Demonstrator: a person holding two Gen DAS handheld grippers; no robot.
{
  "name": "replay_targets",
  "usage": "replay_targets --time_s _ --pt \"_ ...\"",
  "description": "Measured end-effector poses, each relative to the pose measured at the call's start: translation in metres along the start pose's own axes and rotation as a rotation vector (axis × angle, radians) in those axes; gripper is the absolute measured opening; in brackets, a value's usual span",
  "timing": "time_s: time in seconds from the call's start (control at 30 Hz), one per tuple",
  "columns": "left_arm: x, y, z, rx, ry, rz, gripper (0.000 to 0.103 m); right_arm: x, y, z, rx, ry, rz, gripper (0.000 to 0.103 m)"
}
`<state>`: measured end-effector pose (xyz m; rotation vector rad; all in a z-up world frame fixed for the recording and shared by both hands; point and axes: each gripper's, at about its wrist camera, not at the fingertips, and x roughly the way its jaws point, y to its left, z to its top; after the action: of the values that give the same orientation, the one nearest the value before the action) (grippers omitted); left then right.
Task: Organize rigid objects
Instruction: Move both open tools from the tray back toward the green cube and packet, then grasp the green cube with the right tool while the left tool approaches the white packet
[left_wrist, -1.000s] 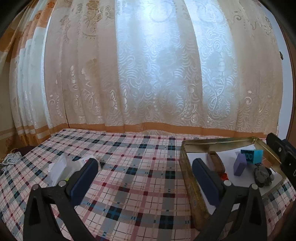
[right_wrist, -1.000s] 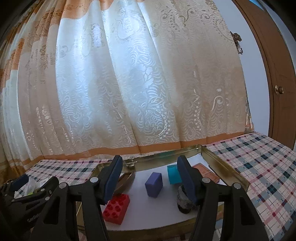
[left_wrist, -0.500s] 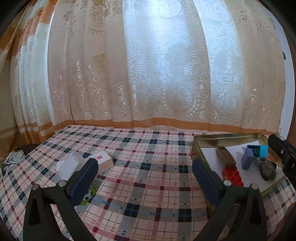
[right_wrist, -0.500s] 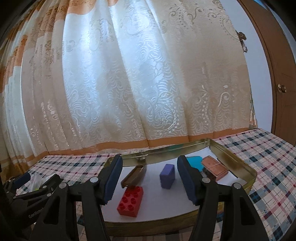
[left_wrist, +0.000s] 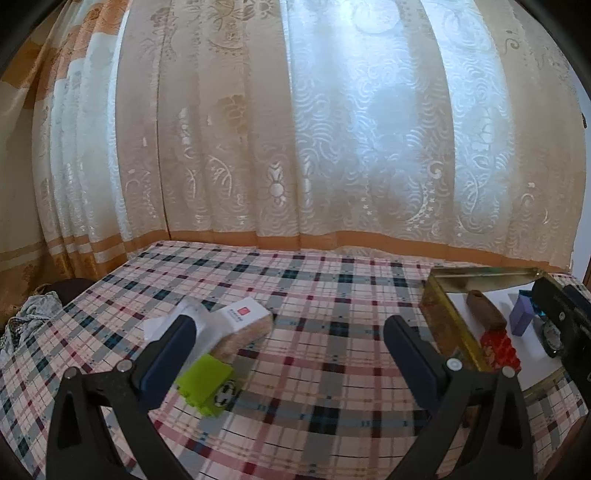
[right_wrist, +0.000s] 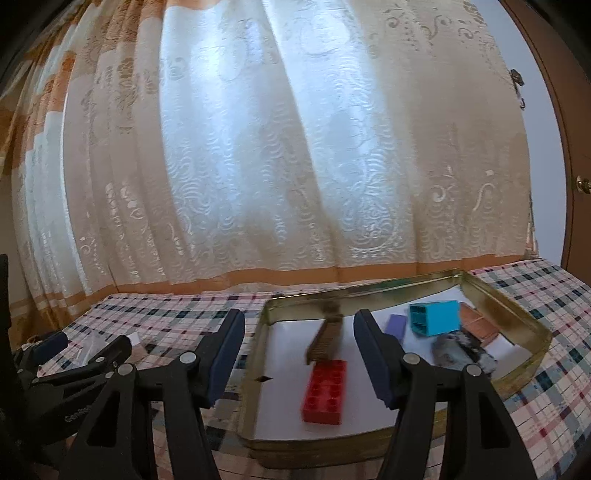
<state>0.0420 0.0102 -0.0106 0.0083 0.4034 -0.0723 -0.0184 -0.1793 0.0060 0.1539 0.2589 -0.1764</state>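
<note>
Lace curtains (left_wrist: 295, 129) back the plaid tablecloth (left_wrist: 314, 332). Left gripper (left_wrist: 284, 350) spread, green block (left_wrist: 205, 378) at eight o'clock beside a tissue pack (left_wrist: 236, 323). Right gripper (right_wrist: 299, 354) spread over the gold tin (right_wrist: 517, 317), red brick (right_wrist: 327, 386) between its jaws.

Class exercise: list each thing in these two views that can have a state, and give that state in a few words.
left gripper: open, holding nothing
right gripper: open, holding nothing
gold tin: lidless, on the table
red brick: flat in the tin
blue block: on its side in the tin
green brick: loose on the tablecloth
tissue pack: opened, tissue sticking out
</note>
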Motion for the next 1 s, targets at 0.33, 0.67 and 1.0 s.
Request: replay_targets --time_s 0.33,0.67,1.0 --pt "0.012 0.045 0.0 -0.03 0.044 0.002 0.103 0.007 0.032 -0.003 -0.013 0.04 0.062 0.064" --pt "0.027 0.118 0.002 -0.078 0.068 0.175 0.103 0.025 0.082 -0.013 -0.062 0.156 0.191 0.064" --pt "0.041 0.178 -0.001 -0.227 0.136 0.134 0.103 0.054 0.135 -0.026 -0.082 0.356 0.371 0.064"
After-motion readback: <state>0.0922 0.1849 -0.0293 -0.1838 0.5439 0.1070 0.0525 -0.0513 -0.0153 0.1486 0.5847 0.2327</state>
